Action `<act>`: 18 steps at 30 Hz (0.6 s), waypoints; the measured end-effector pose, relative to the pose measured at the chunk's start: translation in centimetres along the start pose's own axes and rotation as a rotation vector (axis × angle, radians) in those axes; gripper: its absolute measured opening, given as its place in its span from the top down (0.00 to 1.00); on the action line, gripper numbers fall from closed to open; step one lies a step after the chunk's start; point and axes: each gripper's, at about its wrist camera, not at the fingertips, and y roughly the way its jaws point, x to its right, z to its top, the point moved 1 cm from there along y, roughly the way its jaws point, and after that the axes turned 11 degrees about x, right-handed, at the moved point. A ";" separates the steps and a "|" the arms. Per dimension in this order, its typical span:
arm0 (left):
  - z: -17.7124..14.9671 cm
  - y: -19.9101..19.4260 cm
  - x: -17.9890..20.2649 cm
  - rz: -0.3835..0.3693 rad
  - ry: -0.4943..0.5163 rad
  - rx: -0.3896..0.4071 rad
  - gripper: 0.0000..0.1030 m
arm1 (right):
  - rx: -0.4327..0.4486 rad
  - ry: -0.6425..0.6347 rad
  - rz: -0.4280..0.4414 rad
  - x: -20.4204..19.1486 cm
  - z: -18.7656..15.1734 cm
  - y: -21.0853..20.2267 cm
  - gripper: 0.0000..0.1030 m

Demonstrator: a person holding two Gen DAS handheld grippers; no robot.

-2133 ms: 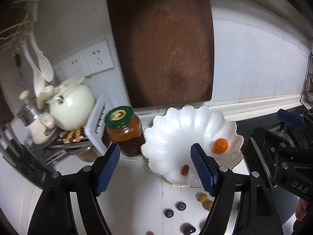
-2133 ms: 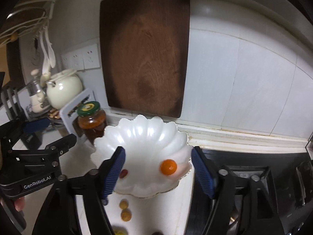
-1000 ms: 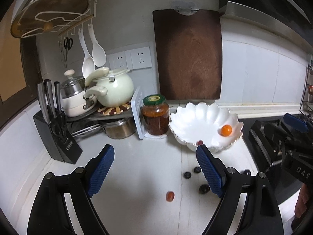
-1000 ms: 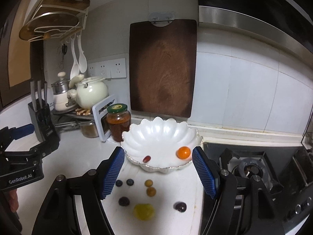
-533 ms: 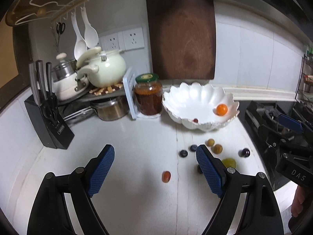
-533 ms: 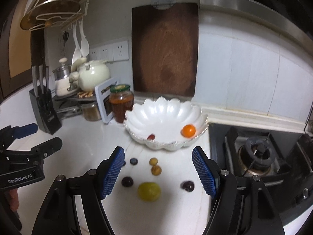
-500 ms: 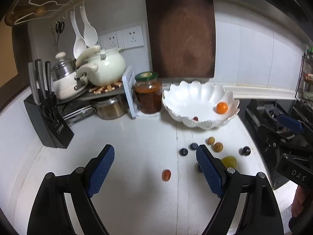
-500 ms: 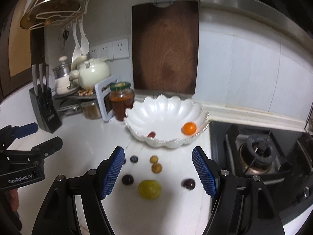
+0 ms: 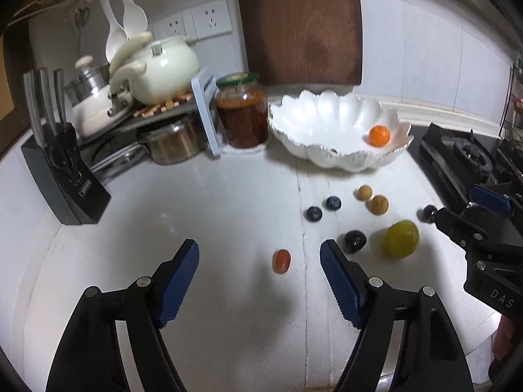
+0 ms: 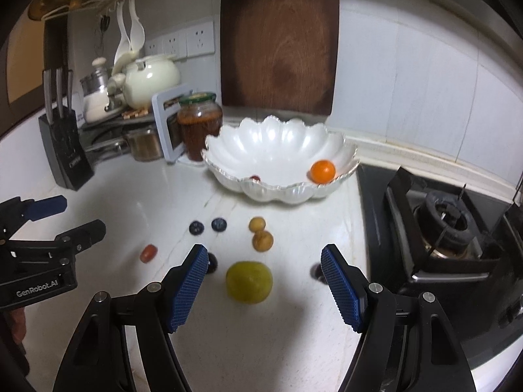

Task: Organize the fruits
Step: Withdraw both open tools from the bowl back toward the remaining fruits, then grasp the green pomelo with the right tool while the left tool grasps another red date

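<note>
A white scalloped bowl stands at the back of the counter and holds an orange fruit and a small red one. Loose on the counter lie a red cherry tomato, two blueberries, two tan fruits, dark grapes and a green-yellow fruit. My left gripper is open, with the tomato between its fingers. My right gripper is open, with the green fruit between its fingers.
A jar with a green lid stands left of the bowl. A knife block, pots and a cream kettle crowd the back left. A wooden cutting board hangs on the wall. A gas stove is on the right.
Both grippers have drawn back from the bowl and come lower over the counter. The loose fruits now lie close in front of the open fingers. Nothing was picked up.
</note>
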 end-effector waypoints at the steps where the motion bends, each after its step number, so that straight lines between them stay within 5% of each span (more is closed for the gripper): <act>1: -0.3 0.4 0.0 -0.002 0.003 -0.008 0.26 | -0.007 -0.002 0.000 -0.1 -0.2 0.2 0.29; 18: -3.7 5.8 0.9 -0.069 0.016 -0.114 0.40 | -0.158 -0.004 0.015 -0.7 -3.5 4.2 0.30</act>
